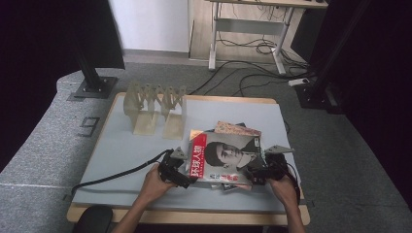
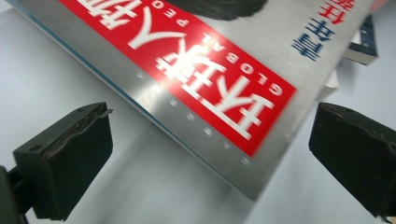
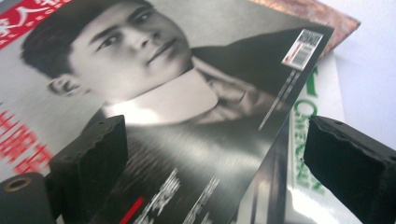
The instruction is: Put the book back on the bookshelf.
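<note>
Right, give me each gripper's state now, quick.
Left gripper: open, jaws spread wide by the magazine's red-banner corner, holding nothing.
Right gripper: open, jaws spread either side of the magazine's edge, not clamped on it.

Left claw (image 2: 205, 158) spread wide, red-banded magazine (image 2: 205, 70) corner ahead, grey tabletop (image 2: 60, 70)

A beige slotted rack (image 1: 154, 109) stands on the grey table (image 1: 116, 145).

A lab or office: grey carpet (image 1: 340, 160), floor cables (image 1: 243, 73), desk frame (image 1: 252, 29).
</note>
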The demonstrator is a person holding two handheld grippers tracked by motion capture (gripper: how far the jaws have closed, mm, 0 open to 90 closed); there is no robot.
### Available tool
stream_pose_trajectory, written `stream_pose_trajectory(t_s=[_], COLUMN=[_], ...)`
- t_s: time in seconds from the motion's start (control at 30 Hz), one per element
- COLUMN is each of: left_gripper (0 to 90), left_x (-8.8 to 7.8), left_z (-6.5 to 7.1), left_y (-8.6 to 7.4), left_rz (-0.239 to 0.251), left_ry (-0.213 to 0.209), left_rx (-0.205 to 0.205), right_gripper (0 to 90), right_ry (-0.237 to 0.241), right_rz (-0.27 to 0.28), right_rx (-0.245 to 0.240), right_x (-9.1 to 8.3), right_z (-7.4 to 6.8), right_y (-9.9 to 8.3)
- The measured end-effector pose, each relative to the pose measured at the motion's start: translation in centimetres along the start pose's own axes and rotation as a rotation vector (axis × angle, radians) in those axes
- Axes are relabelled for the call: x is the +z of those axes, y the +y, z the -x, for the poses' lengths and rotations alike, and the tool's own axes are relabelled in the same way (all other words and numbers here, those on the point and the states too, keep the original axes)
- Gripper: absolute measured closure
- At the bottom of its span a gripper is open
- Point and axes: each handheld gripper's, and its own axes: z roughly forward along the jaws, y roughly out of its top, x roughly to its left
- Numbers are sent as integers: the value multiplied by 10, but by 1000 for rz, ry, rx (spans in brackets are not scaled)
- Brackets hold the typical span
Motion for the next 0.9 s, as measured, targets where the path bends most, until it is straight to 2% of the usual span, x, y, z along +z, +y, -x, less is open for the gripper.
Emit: stream_pose_trajectory(t_s=[0.07,0.1,0.23,0.4,0.43,0.5,0.9], left_gripper=[0,0,0,0,0,0,7], left_x=[-1,-1,2,8,9,10,10], left_z=[3,6,10,12,14,15,16], left_y=[-3,-6,-11,-15,-16,-18,-18], left_rz=[11,7,-8,-13,-7,0,14], left_ry=[-4,11,24,35,51,56,78], left_rx=[-2,13,38,37,39,38,26], right_gripper=[40,37,15,1,0,0,0], right_ry=[2,3,3,10,13,19,40], right_rz=[-3,-2,-3,4,11,12,-12], right_rx=[-6,-8,-10,-11,-8,-5,-22], right_x=[8,10,20,28,32,34,67], right_z=[3,4,8,12,14,14,17], right_y=[6,8,17,26,30,32,51])
